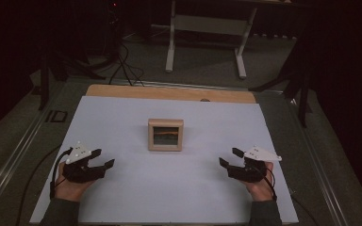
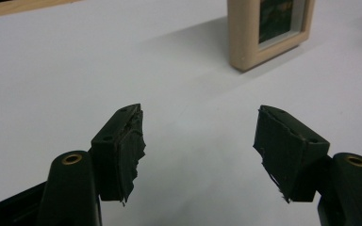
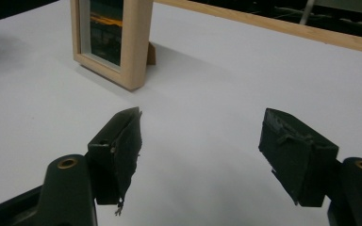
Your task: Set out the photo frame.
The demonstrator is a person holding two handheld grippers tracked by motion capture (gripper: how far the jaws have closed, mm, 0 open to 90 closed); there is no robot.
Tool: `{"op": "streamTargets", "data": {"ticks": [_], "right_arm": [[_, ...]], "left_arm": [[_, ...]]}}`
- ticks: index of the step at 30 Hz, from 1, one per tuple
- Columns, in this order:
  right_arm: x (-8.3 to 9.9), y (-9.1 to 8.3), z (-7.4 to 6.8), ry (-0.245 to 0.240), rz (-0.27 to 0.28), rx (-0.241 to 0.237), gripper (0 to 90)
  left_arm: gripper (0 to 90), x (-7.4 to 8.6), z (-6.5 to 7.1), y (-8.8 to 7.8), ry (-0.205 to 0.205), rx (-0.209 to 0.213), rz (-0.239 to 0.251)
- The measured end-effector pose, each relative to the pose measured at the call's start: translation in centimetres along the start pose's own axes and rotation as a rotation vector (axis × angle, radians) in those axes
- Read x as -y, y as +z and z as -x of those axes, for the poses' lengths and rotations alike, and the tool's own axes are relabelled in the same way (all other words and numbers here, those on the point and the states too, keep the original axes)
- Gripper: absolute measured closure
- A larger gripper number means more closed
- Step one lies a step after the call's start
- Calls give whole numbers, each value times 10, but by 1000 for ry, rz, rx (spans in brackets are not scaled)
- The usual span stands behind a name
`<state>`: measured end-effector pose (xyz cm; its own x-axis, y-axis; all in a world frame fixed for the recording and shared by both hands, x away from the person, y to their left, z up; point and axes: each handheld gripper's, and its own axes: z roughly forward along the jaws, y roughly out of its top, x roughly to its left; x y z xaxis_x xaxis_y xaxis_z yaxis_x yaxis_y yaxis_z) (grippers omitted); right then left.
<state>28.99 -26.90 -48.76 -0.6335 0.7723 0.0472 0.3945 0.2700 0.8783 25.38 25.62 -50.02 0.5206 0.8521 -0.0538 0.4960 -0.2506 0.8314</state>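
Picture frame (image 1: 166, 134) — light wood, dark print with an orange streak behind glass; stood upright at the centre of the high view, on the white table (image 1: 169, 188).

Left gripper (image 1: 102, 159) — lower left of that view, held in a hand (image 1: 70, 186); jaws apart, nothing between them, well apart from the frame. In its own view the frame (image 2: 268, 28) sat at upper right.

Right gripper (image 1: 229, 157) — lower right, in the other hand (image 1: 262, 186); jaws apart, nothing held. Its own view put the frame (image 3: 113, 40) at upper left.
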Motion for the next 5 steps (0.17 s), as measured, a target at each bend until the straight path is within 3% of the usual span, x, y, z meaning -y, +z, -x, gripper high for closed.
{"op": "streamTargets", "data": {"ticks": [5], "right_arm": [[13,-4,-1,15,-8,31,272]], "left_arm": [[332,4,-1,-3,-30,-16,13]]}}
